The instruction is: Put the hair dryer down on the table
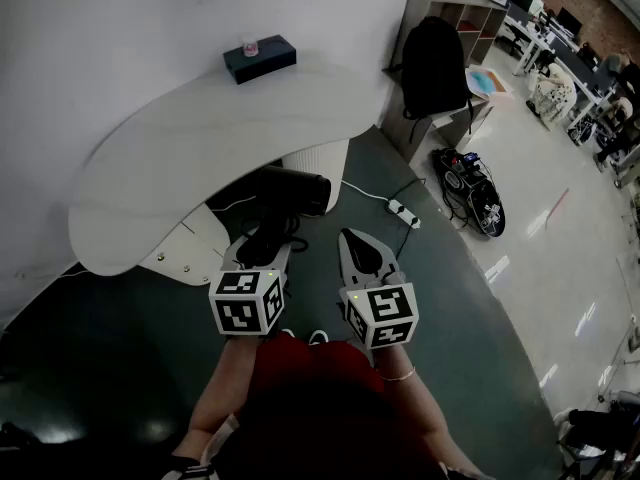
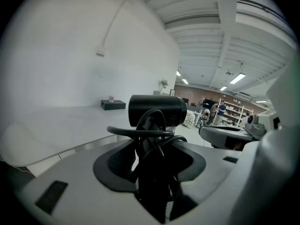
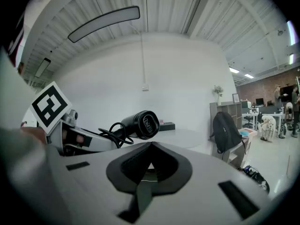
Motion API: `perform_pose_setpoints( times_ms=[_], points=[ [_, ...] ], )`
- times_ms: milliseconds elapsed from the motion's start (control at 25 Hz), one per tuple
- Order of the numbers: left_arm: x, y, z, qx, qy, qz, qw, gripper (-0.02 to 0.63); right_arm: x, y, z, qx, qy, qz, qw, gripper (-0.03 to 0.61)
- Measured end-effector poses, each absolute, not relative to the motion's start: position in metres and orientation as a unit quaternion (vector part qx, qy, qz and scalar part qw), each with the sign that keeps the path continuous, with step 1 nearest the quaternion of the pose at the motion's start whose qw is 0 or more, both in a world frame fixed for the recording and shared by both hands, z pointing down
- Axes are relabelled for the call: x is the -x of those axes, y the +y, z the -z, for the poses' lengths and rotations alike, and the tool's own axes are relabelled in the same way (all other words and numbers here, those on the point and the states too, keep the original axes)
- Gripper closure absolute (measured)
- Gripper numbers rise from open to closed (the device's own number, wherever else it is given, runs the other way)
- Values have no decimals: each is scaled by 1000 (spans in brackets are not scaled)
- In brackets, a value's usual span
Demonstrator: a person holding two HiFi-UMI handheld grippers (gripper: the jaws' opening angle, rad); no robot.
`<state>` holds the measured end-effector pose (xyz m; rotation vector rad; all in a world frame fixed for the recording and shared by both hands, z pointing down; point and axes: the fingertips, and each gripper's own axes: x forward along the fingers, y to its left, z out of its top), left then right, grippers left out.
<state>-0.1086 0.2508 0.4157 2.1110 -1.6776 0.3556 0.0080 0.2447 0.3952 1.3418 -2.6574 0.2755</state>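
Note:
A black hair dryer [image 1: 290, 190] hangs in the air just off the near edge of the white curved table [image 1: 200, 138]. My left gripper [image 1: 262, 243] is shut on its handle, where the black cord is looped in a bundle. In the left gripper view the dryer's barrel [image 2: 157, 109] stands above the jaws, at about table height. My right gripper [image 1: 358, 240] is beside the left one, shut, with nothing in it. From the right gripper view the hair dryer [image 3: 143, 124] is to the left, nozzle facing the camera.
A dark tissue box [image 1: 259, 58] sits at the table's far side. The table's white pedestal [image 1: 315, 163] is behind the dryer. A power strip [image 1: 403, 211] lies on the dark floor. A black backpack [image 1: 433, 63] rests on a chair to the right, with shelves [image 1: 470, 13] behind it.

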Motion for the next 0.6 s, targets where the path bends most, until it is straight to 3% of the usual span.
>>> perform_pose_setpoints(
  times_ms=[600],
  points=[
    [106,259,-414,-751,-615,-128,204,405,-22,249,-404,-453,-883,-110,61,563]
  ],
)
